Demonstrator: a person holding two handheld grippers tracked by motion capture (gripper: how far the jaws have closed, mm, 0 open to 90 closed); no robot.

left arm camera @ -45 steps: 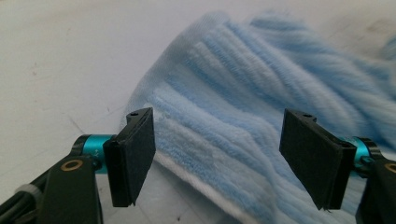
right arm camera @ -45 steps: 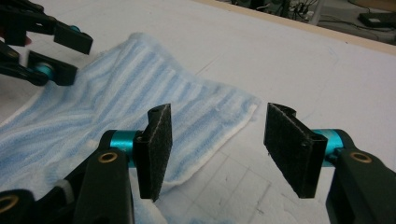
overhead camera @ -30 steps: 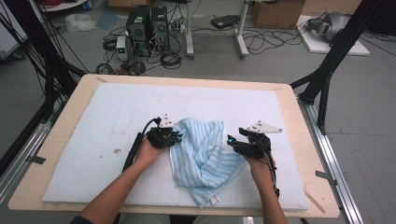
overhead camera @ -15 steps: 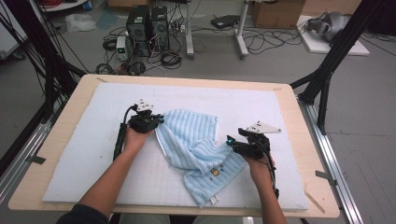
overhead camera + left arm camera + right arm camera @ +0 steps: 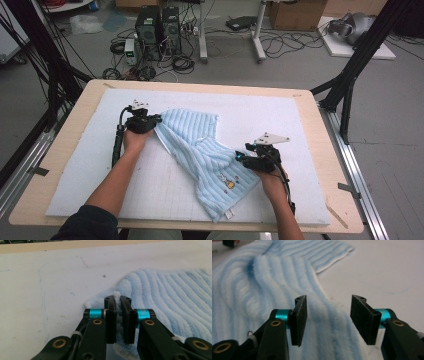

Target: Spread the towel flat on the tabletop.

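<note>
Okay, your left gripper (image 5: 118,315) pinches the soft, limp blue-and-white striped terry towel (image 5: 200,150) at its corner, right gripper (image 5: 332,320) gapes empty over its edge; grab the hem

high view overhead facing forward, both gripper views close, low, sharing towel (image 5: 200,150)

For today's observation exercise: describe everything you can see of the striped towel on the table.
The towel is soft terry cloth, pale blue with white stripes, a small cartoon print and a tag near its front edge. It lies rumpled and partly spread on the white mat, running diagonally. The left gripper pinches its far-left edge; the right gripper stands open over its right edge.
</note>
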